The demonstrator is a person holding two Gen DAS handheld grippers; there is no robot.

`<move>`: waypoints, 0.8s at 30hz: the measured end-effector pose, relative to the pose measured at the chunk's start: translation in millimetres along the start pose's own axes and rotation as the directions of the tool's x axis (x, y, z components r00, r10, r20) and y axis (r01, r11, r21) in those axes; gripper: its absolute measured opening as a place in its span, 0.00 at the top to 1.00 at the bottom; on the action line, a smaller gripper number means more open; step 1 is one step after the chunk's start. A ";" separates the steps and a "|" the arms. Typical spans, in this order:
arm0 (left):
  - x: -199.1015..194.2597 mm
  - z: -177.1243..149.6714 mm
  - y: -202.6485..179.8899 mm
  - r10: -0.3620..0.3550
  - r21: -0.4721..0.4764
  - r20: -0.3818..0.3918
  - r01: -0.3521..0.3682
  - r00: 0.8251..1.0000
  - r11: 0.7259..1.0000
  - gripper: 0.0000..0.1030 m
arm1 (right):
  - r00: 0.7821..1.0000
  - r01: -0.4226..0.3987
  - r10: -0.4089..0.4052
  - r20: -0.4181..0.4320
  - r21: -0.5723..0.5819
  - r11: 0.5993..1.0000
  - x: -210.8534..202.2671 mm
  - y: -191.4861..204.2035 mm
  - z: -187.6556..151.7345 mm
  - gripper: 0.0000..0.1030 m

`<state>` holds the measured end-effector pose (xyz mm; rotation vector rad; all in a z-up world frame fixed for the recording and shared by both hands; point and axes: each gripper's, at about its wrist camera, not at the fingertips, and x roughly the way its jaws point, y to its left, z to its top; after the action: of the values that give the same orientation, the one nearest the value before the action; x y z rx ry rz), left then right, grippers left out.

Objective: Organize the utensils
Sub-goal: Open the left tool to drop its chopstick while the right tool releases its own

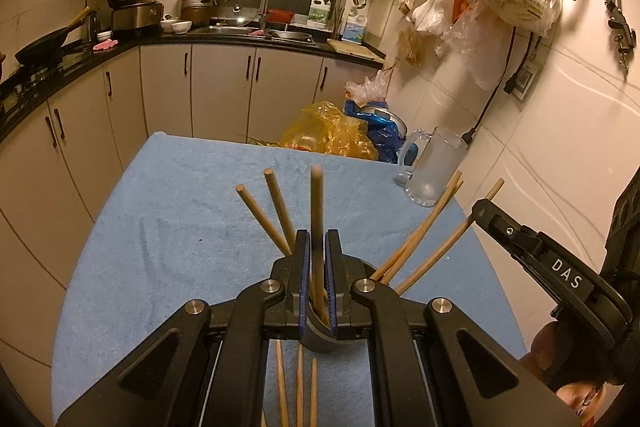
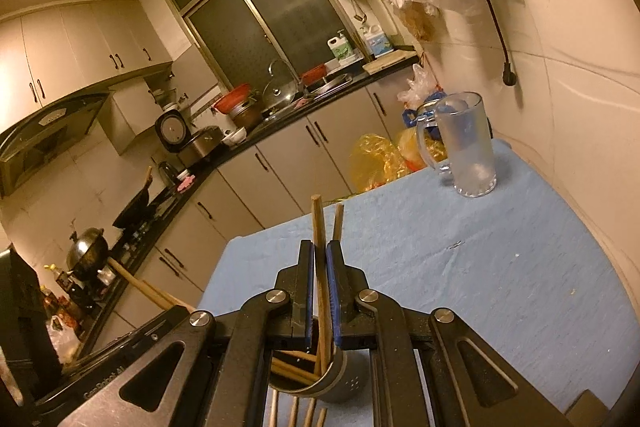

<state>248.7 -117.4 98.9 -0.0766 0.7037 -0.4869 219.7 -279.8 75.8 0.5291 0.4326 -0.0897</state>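
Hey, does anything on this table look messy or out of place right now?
Yes. Chopsticks splay out of the metal holder in all directions, and loose ones lie on the blue cloth beside it. The glass mug stands upright.

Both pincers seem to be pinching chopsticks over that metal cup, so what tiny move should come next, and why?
Probably opening the left gripper: its chopstick stands upright with its lower end already inside the metal holder, so letting go should drop it in.

Dim amber light, heavy fisheye warping.
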 end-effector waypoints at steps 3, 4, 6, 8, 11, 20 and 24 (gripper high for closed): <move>-4.7 1.5 -0.5 -0.004 0.000 0.006 0.004 1.000 1.000 0.93 | 1.000 -0.004 0.004 0.009 0.000 1.000 -7.3 0.4 0.6 0.91; -6.9 1.5 -0.5 -0.005 0.000 0.009 0.005 1.000 1.000 0.92 | 1.000 -0.006 0.006 0.011 0.002 1.000 -9.9 0.1 0.9 0.90; -12.0 1.4 -0.8 -0.005 0.002 0.019 0.005 1.000 1.000 0.89 | 1.000 -0.008 0.008 0.023 0.003 1.000 -18.3 -0.3 1.0 0.88; -18.6 0.3 -0.8 -0.003 0.001 0.027 0.003 1.000 1.000 0.86 | 0.999 -0.007 0.006 0.032 0.003 1.000 -25.4 -0.5 0.6 0.88; -29.4 -2.8 0.7 -0.007 0.000 0.041 0.007 0.999 1.000 0.85 | 0.999 -0.013 0.012 0.044 0.006 1.000 -38.8 -2.1 -2.4 0.88; -63.6 -44.9 20.5 0.008 -0.015 0.063 -0.007 0.998 1.000 0.77 | 0.999 -0.033 0.033 -0.014 -0.003 0.999 -66.6 -8.8 -46.0 0.82; -59.5 -79.4 36.6 0.031 -0.022 0.004 -0.031 1.000 0.999 0.77 | 0.995 -0.027 0.024 -0.101 -0.022 0.999 -59.2 -12.0 -83.1 0.82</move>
<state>173.9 -50.5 65.7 -0.0871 0.7050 -0.4492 132.4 -249.7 30.7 0.5179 0.5242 -0.0336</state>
